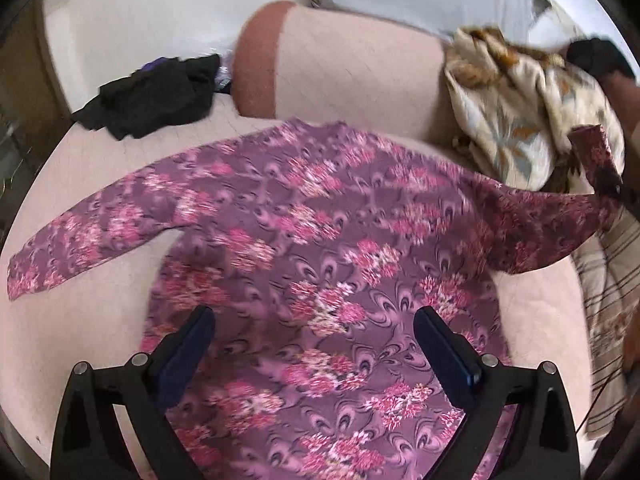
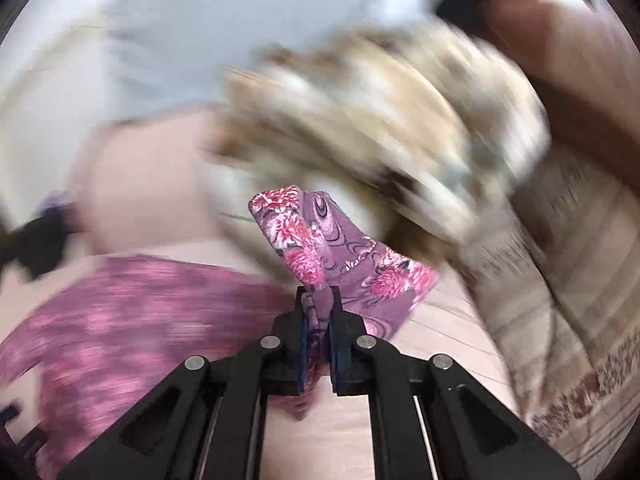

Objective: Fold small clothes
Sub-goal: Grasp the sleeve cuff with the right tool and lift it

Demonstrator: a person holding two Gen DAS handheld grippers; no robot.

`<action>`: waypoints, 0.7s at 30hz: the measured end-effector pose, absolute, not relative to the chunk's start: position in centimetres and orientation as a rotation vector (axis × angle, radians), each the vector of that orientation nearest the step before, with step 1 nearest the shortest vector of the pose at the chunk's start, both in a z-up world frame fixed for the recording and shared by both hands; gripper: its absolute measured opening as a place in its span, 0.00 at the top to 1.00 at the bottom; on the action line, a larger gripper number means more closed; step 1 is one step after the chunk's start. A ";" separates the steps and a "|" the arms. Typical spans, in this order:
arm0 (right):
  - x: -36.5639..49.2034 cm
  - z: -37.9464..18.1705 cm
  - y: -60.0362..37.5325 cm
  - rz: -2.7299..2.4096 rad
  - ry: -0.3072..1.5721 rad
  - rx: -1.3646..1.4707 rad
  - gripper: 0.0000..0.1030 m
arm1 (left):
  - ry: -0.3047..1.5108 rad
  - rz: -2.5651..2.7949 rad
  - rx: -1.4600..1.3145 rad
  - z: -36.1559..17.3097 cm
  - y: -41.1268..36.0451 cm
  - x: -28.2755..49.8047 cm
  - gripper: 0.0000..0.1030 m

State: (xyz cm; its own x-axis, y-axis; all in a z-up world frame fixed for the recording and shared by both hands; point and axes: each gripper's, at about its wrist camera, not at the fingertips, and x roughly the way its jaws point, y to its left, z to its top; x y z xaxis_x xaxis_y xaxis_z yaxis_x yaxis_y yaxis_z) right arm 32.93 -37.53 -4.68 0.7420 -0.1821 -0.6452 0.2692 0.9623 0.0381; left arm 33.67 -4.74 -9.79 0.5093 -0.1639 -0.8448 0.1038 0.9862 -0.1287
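On the pink bed cover, spread almost flat with the front down or up — cannot tell which: a purple floral top, one sleeve lying out to the left, the other sleeve lifted at the right. Right gripper pressed together on the cuff of that lifted sleeve, thin cloth bunched between the pads. Left gripper spread wide above the lower body of the top, pinching nothing. Judged as light, soft and limp — no stiffness, likely to sag and slide on itself, not fragile. Best taken at hems, cuffs and shoulder seams, never in the middle. Nearby but apart: a black garment, a beige patterned cloth.
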 end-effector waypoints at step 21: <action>27.0 -18.6 -11.5 0.616 1.074 0.042 0.45 | 1.318 -0.230 -0.577 -18.7 5.9 34.9 0.02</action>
State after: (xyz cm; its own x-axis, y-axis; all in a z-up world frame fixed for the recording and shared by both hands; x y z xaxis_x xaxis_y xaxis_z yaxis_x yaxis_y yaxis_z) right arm 26.99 -11.46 -18.63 0.3267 0.4900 -0.8082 -0.4504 0.8325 0.3226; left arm 34.88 5.92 -18.75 0.2528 -0.4747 -0.8430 -0.1607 0.8386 -0.5204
